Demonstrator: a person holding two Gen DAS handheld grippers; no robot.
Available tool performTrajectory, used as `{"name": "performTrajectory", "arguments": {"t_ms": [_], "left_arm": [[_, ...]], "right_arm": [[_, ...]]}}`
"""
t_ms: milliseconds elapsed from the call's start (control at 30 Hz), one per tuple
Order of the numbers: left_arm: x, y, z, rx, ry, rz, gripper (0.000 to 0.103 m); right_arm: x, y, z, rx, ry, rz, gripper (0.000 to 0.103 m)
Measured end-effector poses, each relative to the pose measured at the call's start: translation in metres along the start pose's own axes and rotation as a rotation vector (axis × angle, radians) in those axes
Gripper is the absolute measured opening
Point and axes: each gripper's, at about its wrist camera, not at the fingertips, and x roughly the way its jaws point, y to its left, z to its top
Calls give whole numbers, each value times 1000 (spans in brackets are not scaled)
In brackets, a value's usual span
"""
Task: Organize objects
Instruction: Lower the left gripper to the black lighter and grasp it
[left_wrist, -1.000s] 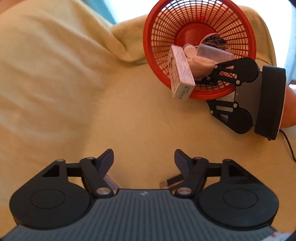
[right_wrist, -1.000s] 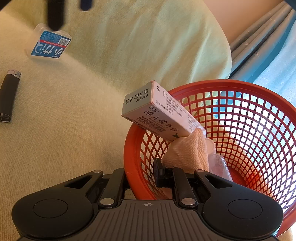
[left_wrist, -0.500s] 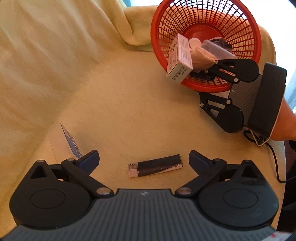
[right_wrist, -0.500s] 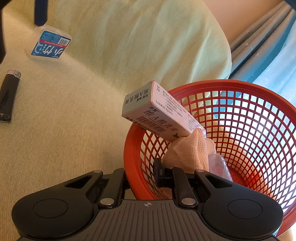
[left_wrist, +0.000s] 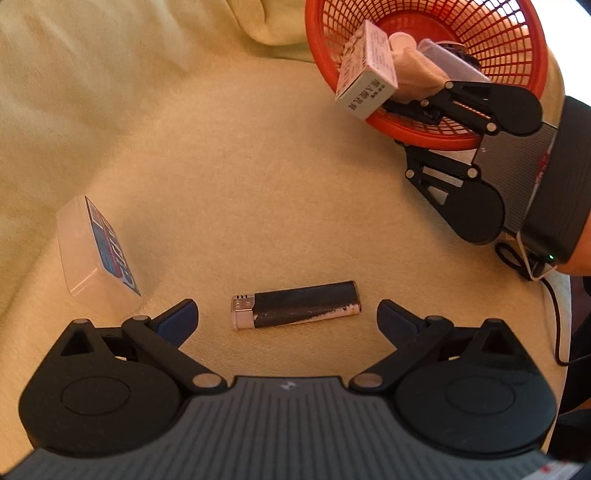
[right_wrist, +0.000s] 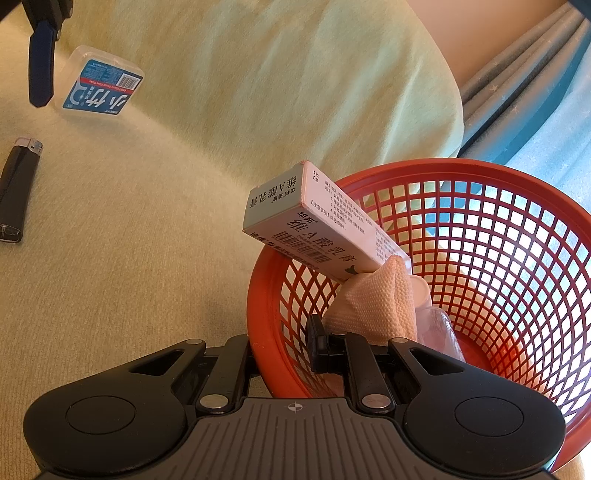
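A black lighter (left_wrist: 295, 304) with a silver cap lies flat on the cream blanket (left_wrist: 258, 166). My left gripper (left_wrist: 286, 315) hangs just over it, pointing steeply down and open wide, one fingertip off each end of the lighter. My right gripper (right_wrist: 275, 350) is shut on the near wall of the red mesh basket (right_wrist: 480, 177), one finger inside and one outside. A white carton (right_wrist: 314, 229) leans over the basket's rim, on a pink cloth (right_wrist: 369, 302) and a clear bottle (right_wrist: 439, 328). In the left wrist view the right gripper (left_wrist: 417, 114) and basket (left_wrist: 517, 122) sit at the top right.
A clear plastic case with a blue label (left_wrist: 96, 251) lies just left of my left fingertip (left_wrist: 177, 319), and shows in the right wrist view as the case (right_wrist: 99, 88). The blanket rises in folds behind. A black cable (left_wrist: 554, 314) trails past a person's forearm at the right.
My left gripper opened from half to fully wide, sank toward the blanket and rolled. The lighter and the plastic case came into its view. The right gripper and basket stayed put.
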Motion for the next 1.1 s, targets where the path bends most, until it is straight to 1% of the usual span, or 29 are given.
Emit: {"name": "performTrajectory", "arguments": {"t_ms": [233, 300, 400, 433, 533, 700, 833, 933, 1100], "left_arm": [[11, -4, 6, 9, 16, 10, 101], [13, -3, 6, 3, 27, 23, 101], [16, -1, 6, -12, 31, 22, 100], [17, -1, 6, -18, 34, 22, 98], [18, 1, 6, -33, 38, 15, 95], [17, -1, 8, -26, 44, 15, 92], [13, 3, 6, -27, 45, 11, 87], [12, 2, 7, -10, 40, 11, 80], [8, 0, 6, 35, 41, 24, 79]], "right_arm": [[0, 0, 0, 0, 0, 0, 10], [0, 0, 0, 0, 0, 0, 10], [0, 0, 0, -1, 1, 0, 10], [0, 0, 0, 0, 1, 0, 10], [0, 0, 1, 0, 1, 0, 10], [0, -1, 1, 0, 1, 0, 10], [1, -1, 1, 0, 1, 0, 10], [1, -1, 1, 0, 1, 0, 10], [1, -1, 1, 1, 1, 0, 10]]}}
